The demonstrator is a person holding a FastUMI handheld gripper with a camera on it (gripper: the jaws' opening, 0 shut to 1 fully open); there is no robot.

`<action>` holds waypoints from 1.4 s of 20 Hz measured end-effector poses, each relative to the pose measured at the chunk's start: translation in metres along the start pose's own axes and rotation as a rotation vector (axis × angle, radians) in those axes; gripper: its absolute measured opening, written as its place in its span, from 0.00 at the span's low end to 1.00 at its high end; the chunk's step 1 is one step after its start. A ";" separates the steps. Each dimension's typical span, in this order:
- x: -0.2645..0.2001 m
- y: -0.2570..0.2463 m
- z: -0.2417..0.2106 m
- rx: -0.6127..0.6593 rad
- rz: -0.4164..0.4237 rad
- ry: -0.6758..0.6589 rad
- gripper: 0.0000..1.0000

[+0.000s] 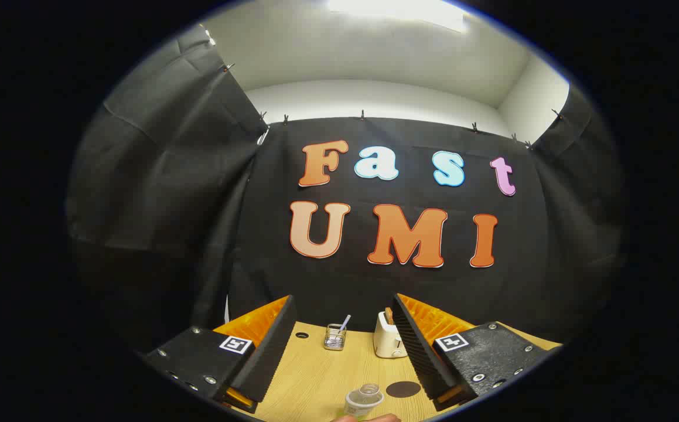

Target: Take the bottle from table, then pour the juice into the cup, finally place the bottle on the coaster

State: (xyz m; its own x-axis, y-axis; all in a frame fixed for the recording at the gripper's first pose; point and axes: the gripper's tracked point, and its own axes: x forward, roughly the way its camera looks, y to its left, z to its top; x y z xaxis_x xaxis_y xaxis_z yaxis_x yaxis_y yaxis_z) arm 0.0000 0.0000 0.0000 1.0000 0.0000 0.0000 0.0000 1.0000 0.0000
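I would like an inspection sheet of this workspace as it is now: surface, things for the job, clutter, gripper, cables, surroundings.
Surface: light wooden table with a small round hole near its back edge.
Job's things: clear cup low between the jaws; dark round coaster beside it, bare; something orange-pink at the near edge below the cup, too cut off to name; bottle: nothing seen.
Clutter: white toaster with toast in it; small wire holder with a utensil, both beyond the jaws.
Gripper: gripper jaws wide apart, holding nothing.
Cables: nothing seen.
Surroundings: black cloth wall, white wall and ceiling light above.
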 end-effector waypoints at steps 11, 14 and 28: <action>-0.003 -0.006 0.000 -0.010 -0.016 0.000 0.98; -0.002 -0.009 0.002 -0.009 -0.019 -0.004 0.97; 0.001 -0.038 0.009 -0.020 -0.087 -0.027 0.97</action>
State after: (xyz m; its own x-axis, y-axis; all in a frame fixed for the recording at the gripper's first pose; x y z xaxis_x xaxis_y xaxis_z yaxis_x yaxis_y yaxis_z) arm 0.0007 -0.0376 0.0088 0.9959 -0.0863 0.0278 0.0868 0.9961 -0.0185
